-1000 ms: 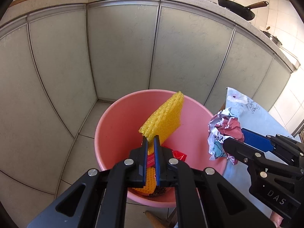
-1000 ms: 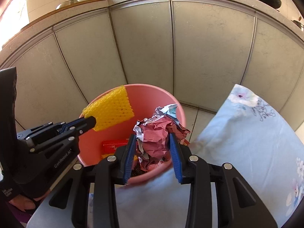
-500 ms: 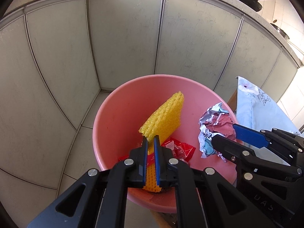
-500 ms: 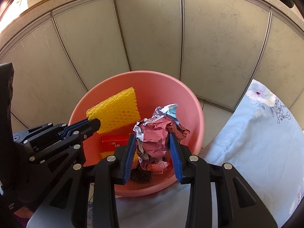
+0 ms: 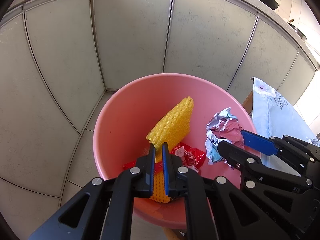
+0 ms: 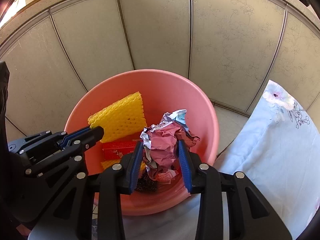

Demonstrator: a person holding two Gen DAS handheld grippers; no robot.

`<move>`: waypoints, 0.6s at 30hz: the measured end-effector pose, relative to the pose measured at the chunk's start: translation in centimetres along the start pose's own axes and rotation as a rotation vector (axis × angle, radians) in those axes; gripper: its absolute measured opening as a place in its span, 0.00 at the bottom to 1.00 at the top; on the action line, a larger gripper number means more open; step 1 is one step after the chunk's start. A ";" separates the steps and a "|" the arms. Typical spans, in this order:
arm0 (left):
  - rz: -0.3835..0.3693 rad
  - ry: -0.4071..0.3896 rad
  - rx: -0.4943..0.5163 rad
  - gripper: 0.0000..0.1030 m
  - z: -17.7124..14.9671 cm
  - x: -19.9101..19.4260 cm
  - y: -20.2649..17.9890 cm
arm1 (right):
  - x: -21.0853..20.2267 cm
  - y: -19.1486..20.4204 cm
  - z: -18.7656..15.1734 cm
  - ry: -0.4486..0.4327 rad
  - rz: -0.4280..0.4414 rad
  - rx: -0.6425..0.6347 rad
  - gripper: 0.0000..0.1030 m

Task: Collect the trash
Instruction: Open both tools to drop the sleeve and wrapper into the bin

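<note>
Left gripper [image 5: 158, 150] is clamped narrowly on yellow foam [image 5: 174, 122] and right gripper [image 6: 161, 146] is closed around crumpled paper [image 6: 165, 142], both being held over the pink bin [image 6: 202, 108], seemingly so that the 2 pieces can be dropped inside.

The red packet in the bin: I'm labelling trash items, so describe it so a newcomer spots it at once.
Find the pink bin before the grey cabinet doors. On its bottom lies the red packet, flat, below the yellow foam sheet and left of the crumpled wrapper; it alone is bright red and in neither gripper.
</note>
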State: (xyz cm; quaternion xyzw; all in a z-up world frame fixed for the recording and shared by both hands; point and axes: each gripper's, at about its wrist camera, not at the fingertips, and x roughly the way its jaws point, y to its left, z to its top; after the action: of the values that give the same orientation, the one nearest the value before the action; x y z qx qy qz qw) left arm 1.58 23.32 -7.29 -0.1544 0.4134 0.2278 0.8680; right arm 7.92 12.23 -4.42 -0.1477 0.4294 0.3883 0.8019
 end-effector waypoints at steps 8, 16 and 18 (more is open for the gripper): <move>0.004 0.007 -0.008 0.08 -0.2 0.2 0.1 | 0.2 1.0 0.0 0.005 -0.016 -0.020 0.36; 0.020 0.010 -0.023 0.25 -0.1 0.1 0.3 | 0.4 0.5 0.5 0.034 -0.003 0.005 0.37; 0.020 0.005 -0.026 0.28 0.0 -0.1 0.4 | 0.3 0.4 0.5 0.031 0.000 0.011 0.38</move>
State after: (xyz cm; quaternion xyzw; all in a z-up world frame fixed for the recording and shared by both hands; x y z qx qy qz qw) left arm 1.33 23.59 -7.25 -0.1621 0.4141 0.2417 0.8625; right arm 7.95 12.92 -4.35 -0.1495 0.4440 0.3834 0.7959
